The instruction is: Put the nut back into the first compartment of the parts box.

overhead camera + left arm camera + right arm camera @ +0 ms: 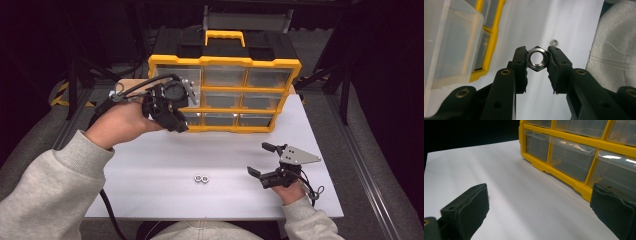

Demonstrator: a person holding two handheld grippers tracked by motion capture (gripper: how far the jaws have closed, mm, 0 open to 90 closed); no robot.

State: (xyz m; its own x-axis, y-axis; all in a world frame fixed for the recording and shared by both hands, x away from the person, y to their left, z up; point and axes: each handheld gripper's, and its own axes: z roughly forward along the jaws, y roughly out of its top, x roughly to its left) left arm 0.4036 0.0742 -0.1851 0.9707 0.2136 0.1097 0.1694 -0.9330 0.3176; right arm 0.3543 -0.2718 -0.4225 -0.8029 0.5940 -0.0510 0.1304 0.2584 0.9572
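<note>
A steel hex nut [537,68] sits pinched between the black pads of my left gripper [537,48], which is shut on it. In the high view that left gripper [178,126] is raised in front of the left column of a yellow organizer [225,62] with clear drawers. Two more small nuts [201,179] lie side by side on the white table near its front middle; one of them [554,42] shows beyond the held nut. My right gripper [258,159] rests at the table's right front, open with nothing between its jaws [542,210].
A clear drawer [449,45] sits close on the left of the left gripper view. The organizer's bottom row of drawers [571,160] faces the right gripper. The white table [150,165] ends at dark floor on all sides. A grey sleeve [616,50] lies at the right.
</note>
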